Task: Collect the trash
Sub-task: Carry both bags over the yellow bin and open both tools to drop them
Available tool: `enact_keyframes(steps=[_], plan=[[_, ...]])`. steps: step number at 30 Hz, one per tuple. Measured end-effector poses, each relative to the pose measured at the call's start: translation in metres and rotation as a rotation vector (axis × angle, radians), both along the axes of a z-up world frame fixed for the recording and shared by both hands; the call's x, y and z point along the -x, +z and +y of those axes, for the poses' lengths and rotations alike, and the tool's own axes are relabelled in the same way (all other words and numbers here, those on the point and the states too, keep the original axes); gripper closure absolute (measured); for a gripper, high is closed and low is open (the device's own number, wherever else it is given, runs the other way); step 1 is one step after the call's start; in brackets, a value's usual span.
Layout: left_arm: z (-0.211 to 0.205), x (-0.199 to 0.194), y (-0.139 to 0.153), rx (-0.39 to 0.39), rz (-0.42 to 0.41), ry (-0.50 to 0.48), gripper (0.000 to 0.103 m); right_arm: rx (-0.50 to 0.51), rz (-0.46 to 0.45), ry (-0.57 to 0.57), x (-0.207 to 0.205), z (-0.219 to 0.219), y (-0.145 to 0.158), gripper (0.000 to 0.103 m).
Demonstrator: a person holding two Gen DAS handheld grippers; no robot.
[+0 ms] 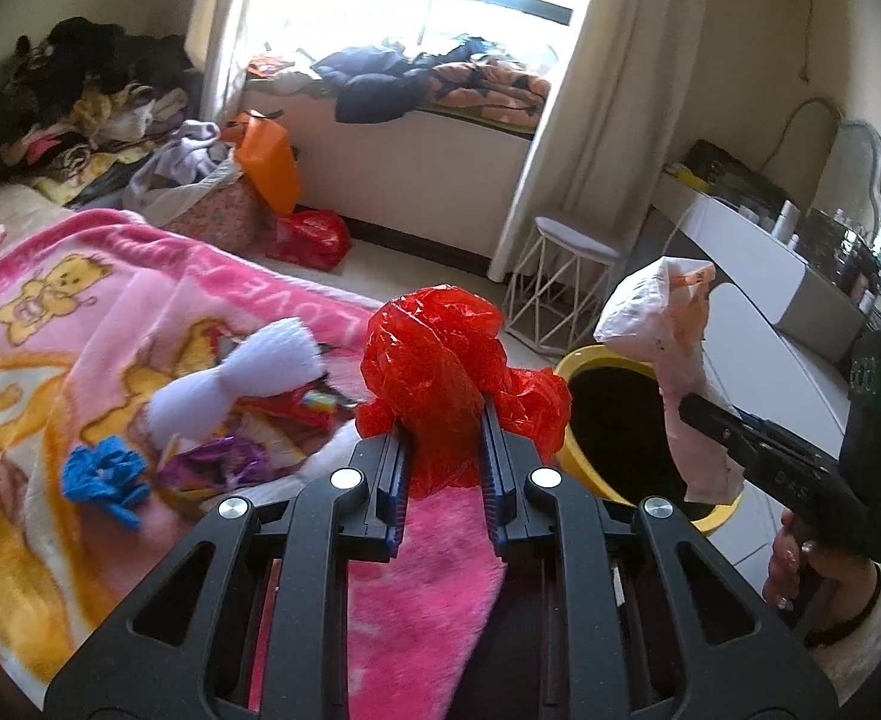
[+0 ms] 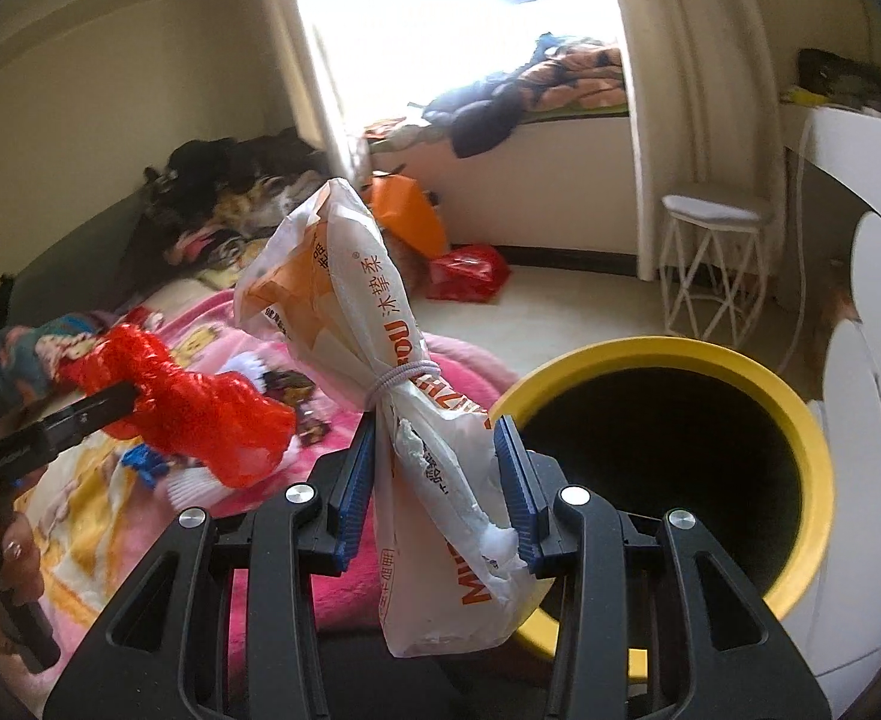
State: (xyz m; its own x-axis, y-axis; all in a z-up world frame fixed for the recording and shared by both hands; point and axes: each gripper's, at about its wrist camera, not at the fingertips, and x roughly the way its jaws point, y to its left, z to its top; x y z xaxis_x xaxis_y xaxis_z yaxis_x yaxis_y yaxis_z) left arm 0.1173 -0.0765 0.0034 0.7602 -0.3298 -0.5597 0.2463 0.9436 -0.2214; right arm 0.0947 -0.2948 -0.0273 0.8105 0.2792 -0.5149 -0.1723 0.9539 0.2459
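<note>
My left gripper (image 1: 440, 414) is shut on a crumpled red plastic bag (image 1: 440, 360), held above the pink blanket's edge; the same red plastic bag (image 2: 188, 402) shows at left in the right wrist view. My right gripper (image 2: 437, 438) is shut on a white tissue-pack wrapper (image 2: 380, 348) tied with a hair band. That white wrapper (image 1: 674, 336) hangs over the yellow trash bin (image 1: 578, 450). The bin's yellow rim (image 2: 668, 351) and dark opening lie just right of the right gripper. Loose scraps lie on the blanket: a white tissue (image 1: 236, 384), a blue scrap (image 1: 104, 468) and a purple wrapper (image 1: 218, 462).
A pink cartoon blanket (image 1: 110, 312) covers the bed at left. A white stool (image 1: 566, 282) stands by the curtain. An orange bag (image 1: 266, 162) and a red bag (image 1: 308, 237) lie on the floor near the window seat. A white desk (image 1: 752, 252) runs along the right.
</note>
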Motion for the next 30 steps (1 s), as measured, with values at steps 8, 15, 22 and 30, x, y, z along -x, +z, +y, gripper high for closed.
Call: enact_keyframes(steps=[8, 15, 22, 30], plan=[[-0.033, -0.01, -0.004, -0.011, 0.008, -0.056, 0.088, -0.013, 0.018, -0.096, -0.002, -0.033, -0.008, 0.066], [-0.063, -0.021, -0.012, -0.033, 0.022, -0.11, 0.088, -0.031, 0.044, -0.173, -0.003, -0.059, -0.017, 0.066], [-0.093, -0.033, -0.026, -0.053, 0.049, -0.158, 0.088, -0.056, 0.117, -0.263, -0.008, -0.087, -0.036, 0.065], [-0.123, -0.058, -0.052, -0.065, 0.106, -0.224, 0.088, -0.057, 0.178, -0.326, -0.015, -0.102, -0.052, 0.063]])
